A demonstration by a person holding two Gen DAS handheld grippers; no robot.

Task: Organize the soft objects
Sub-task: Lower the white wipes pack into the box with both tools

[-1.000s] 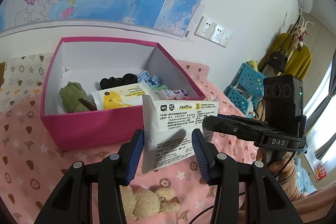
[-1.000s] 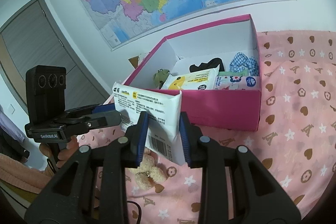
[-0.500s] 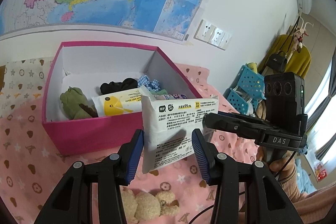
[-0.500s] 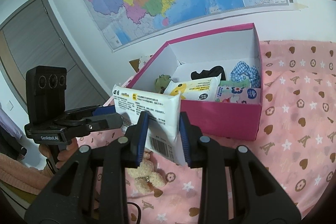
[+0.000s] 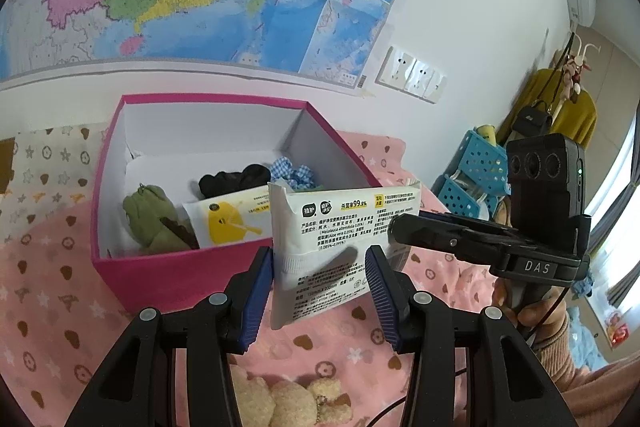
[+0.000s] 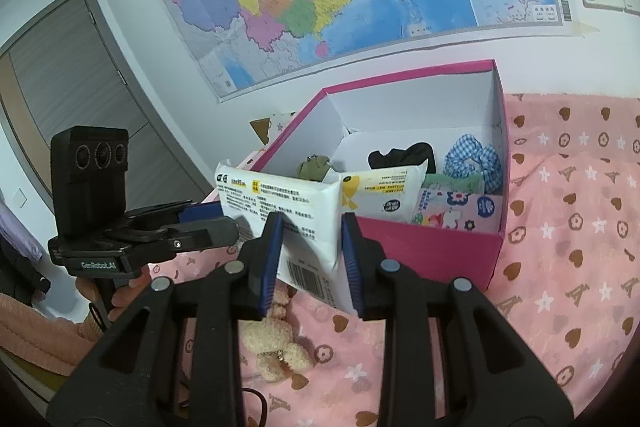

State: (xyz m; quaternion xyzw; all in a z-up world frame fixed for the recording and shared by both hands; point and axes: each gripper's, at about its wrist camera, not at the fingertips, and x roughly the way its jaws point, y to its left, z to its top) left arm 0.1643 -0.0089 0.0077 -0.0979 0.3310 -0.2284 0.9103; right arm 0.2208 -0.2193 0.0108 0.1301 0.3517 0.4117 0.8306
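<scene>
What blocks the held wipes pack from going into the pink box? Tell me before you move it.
Only the box's near wall: the wipes pack, held by both the left gripper and the right gripper, hangs just in front of it. Nothing hangs above the open top. Inside, the yellow pack already lies near the front.

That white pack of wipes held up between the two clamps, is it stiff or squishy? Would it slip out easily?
Probably squishy: the white wipes pack bends where the right gripper pinches its end. The glossy wrapper looks slippery, so it might slide. It seems light, since it hangs above the pink blanket held only by two edge grips.
</scene>
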